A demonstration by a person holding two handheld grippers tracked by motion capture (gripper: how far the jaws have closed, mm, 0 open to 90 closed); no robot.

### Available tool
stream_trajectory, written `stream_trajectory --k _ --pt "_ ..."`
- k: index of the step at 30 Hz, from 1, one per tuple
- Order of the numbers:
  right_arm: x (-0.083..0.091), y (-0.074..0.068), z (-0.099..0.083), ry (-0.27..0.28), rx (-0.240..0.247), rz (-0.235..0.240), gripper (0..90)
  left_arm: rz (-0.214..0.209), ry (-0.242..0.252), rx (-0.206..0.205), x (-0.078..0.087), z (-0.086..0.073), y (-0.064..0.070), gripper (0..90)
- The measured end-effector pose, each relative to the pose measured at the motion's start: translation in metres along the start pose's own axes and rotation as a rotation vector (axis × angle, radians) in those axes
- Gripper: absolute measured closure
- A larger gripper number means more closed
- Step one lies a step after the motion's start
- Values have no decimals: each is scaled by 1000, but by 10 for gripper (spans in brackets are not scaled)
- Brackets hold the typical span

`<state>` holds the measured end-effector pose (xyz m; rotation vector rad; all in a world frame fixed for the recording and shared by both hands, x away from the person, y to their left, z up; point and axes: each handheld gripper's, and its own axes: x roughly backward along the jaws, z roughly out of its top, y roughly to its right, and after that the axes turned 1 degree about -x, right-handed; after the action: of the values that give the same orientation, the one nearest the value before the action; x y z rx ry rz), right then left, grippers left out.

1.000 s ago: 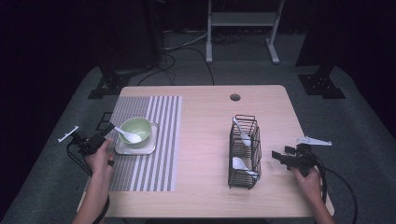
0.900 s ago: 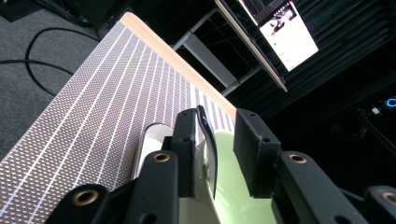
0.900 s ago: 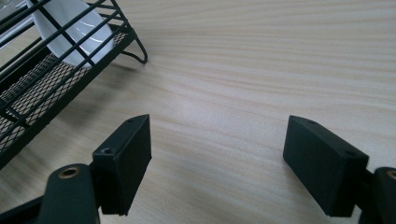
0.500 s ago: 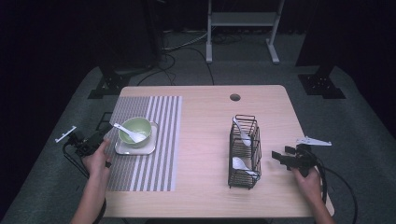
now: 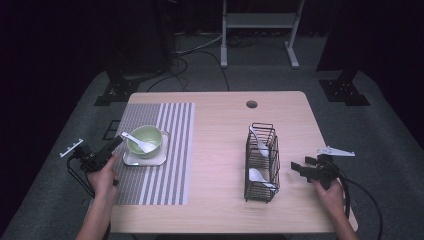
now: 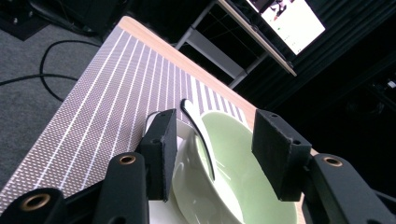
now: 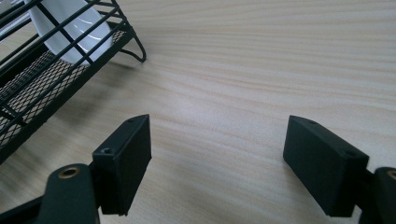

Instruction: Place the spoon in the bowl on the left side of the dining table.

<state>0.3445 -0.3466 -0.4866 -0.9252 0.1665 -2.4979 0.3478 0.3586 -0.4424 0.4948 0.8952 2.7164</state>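
A pale green bowl (image 5: 145, 139) sits on a white square plate (image 5: 145, 159) on the striped placemat (image 5: 160, 150). A white spoon (image 5: 138, 142) lies in the bowl, handle pointing left. My left gripper (image 5: 113, 145) is open just left of the bowl; in the left gripper view its jaws frame the bowl (image 6: 233, 172) and spoon handle (image 6: 198, 133) without touching them. A black wire rack (image 5: 262, 161) at centre right holds two white spoons (image 5: 259, 176). My right gripper (image 5: 299, 168) is open over bare table, right of the rack (image 7: 42, 70), nothing between its jaws.
The wooden table (image 5: 220, 150) has a round cable hole (image 5: 251, 104) near its far edge. Cables trail from both grippers off the table's sides. Dark floor, stand legs and a white frame lie beyond the far edge.
My left gripper has drawn back leftward from the bowl, leaving the spoon in it. The right gripper has stayed in place.
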Motion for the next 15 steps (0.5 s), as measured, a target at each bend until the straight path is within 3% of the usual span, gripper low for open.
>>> stream_trajectory --k 7,12,15 --pt "0 0 0 0 0 -3 222 -19 1 9 2 -7 -2 453" --pt "0 0 0 0 -1 -2 222 -14 -10 15 5 -12 -3 376" --pt "0 0 0 0 -2 -1 222 -9 -17 -6 8 -13 -1 362"
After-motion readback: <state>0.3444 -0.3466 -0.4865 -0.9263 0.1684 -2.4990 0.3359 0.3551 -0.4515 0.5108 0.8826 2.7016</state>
